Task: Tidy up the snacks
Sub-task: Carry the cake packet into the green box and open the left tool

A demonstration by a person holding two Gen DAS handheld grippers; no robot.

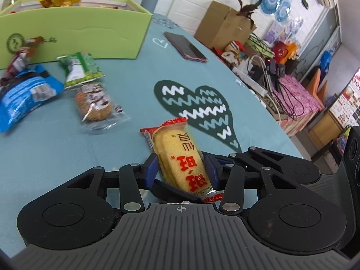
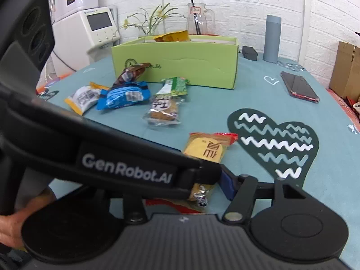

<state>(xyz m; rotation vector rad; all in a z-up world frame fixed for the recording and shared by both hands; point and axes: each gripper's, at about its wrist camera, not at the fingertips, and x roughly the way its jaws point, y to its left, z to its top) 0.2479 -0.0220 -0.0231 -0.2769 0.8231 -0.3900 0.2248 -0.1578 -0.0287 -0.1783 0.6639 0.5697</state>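
Observation:
My left gripper point(image 1: 181, 168) is shut on a yellow rice-cracker packet point(image 1: 177, 155) with red ends, held just above the teal tablecloth. The same packet point(image 2: 205, 149) shows in the right wrist view, where the left gripper's black body point(image 2: 126, 168) crosses in front and hides my right gripper's left finger. One blue right fingertip point(image 2: 227, 183) sits beside the packet; whether the right gripper grips it is unclear. A green box point(image 2: 177, 61) with a yellow snack inside stands at the back. Loose snacks lie before it: blue packet point(image 2: 123, 96), green packet point(image 2: 174, 86), clear-wrapped cookie point(image 2: 163, 110).
A phone point(image 2: 300, 86) lies on the right of the table point(image 2: 258, 103). A grey cylinder bottle point(image 2: 272, 38) and a glass jug point(image 2: 199, 20) stand behind the box. A cardboard box point(image 1: 225, 25) and cables crowd the shelf beyond the table's right edge.

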